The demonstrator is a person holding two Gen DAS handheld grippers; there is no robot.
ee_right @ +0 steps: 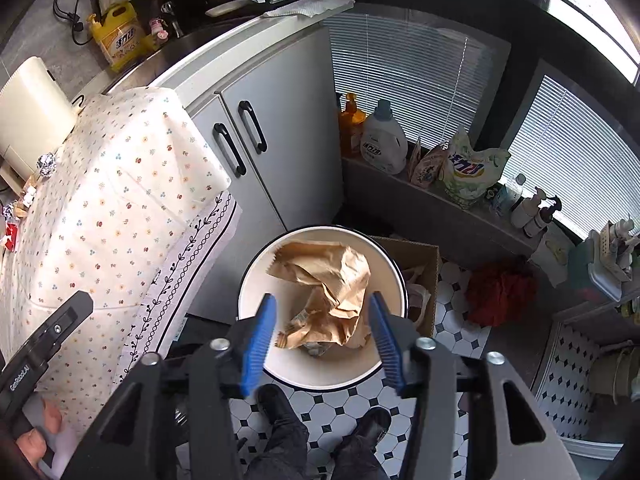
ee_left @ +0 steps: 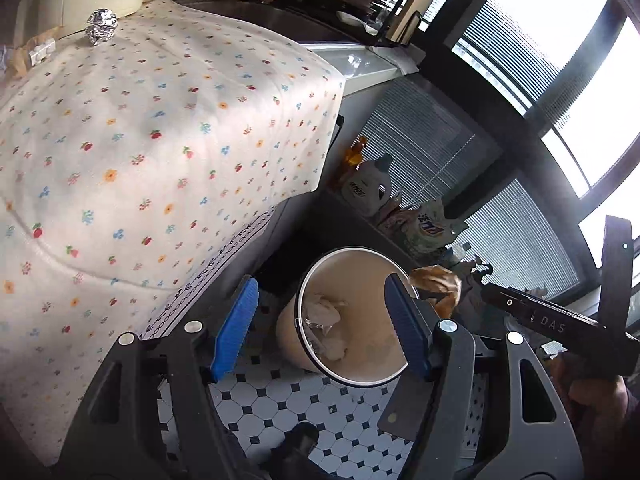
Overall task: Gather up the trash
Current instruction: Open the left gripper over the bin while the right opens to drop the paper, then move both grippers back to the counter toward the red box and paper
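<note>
A cream waste bin [ee_left: 360,376] with a dark rim stands on the tiled floor; it also shows in the right wrist view [ee_right: 256,276]. Crumpled white trash [ee_left: 326,320] lies in it. A crumpled brown paper bag [ee_right: 332,280] sits in the bin's mouth, between and just beyond my right gripper's [ee_right: 322,344] open blue fingers, not held. My left gripper [ee_left: 320,328] is open and empty above the bin. A foil ball [ee_left: 102,26] sits on the floral-clothed table [ee_left: 160,140], far from both grippers; it also shows in the right wrist view [ee_right: 47,165].
White cabinets [ee_right: 256,152] stand behind the bin. A cardboard box [ee_right: 420,272] is to its right. Detergent bottles [ee_right: 384,140] and bags line the ledge below the blinds. Small red and white scraps [ee_right: 12,228] lie at the table's far end. The person's feet [ee_right: 320,420] stand before the bin.
</note>
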